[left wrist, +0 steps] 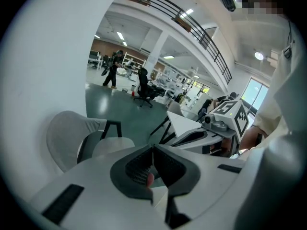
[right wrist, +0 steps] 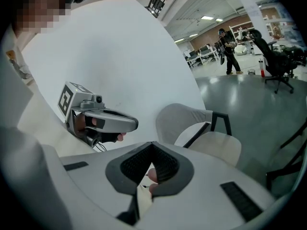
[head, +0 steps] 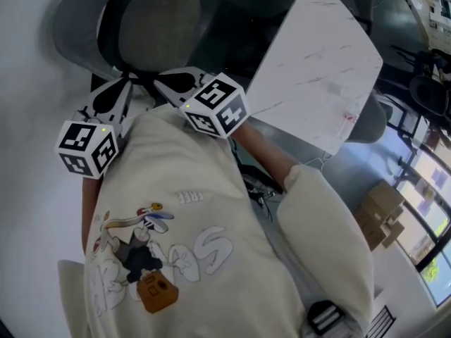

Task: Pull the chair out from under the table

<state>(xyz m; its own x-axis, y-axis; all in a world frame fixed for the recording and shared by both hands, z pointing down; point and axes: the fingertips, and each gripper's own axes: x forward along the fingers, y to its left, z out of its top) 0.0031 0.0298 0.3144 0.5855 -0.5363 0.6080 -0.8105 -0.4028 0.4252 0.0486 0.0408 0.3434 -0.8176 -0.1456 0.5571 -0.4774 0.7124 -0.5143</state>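
Judging by the head view, the chair stands beside the desk, clear of its top, so your pull looks finished. Left tongs and right tongs are both closed, empty.

The chair is standing directly ahead of the left gripper and the right gripper, blocking straight travel. The table is closing off the right side, with its edge near the right gripper. A white wall is bounding the left. Open green floor is lying beyond the chair, and a narrow gap is separating chair and table.
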